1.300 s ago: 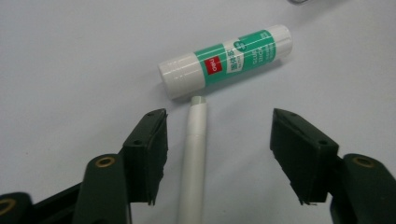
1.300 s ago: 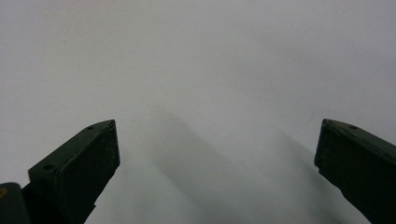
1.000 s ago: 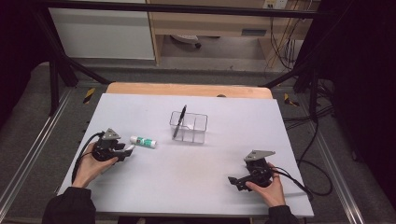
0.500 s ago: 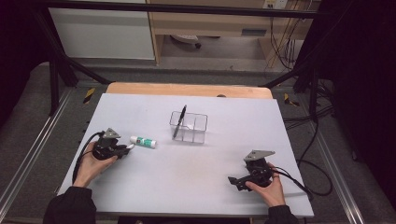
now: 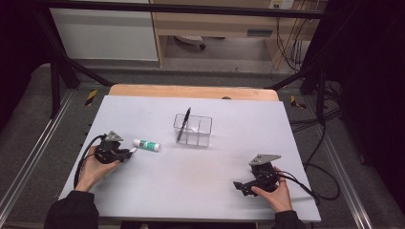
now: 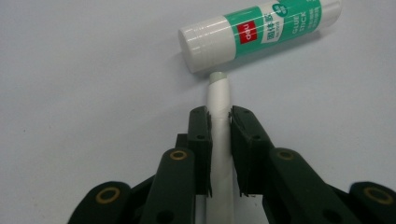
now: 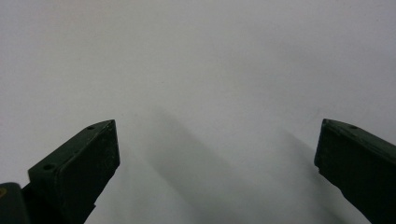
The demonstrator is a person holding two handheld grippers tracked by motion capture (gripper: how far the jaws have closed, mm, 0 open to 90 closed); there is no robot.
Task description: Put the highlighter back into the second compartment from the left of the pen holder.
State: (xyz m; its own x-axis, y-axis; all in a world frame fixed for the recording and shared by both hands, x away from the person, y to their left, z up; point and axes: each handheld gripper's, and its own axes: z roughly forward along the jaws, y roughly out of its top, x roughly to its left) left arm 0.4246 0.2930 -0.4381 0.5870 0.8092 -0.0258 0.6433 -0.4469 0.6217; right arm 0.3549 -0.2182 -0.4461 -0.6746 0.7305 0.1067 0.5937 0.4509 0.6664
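Note:
My left gripper (image 6: 218,114) is shut on a thin white stick with a grey tip (image 6: 219,93); its jaws have just been closing on it. The stick's tip touches the cap end of a white and green glue stick (image 6: 261,30) that lies on the table. In the high view the left gripper (image 5: 129,151) sits at the table's left, with the glue stick (image 5: 146,145) just to its right. My right gripper (image 5: 237,185) rests at the front right. Its jaws (image 7: 217,128) stand wide open over bare table.
A clear plastic box (image 5: 197,131) stands at the middle of the white table (image 5: 191,191), with a black pen (image 5: 184,124) leaning in its left compartment. A cable trails from each gripper. The table's wooden far edge (image 5: 191,91) lies behind the box.

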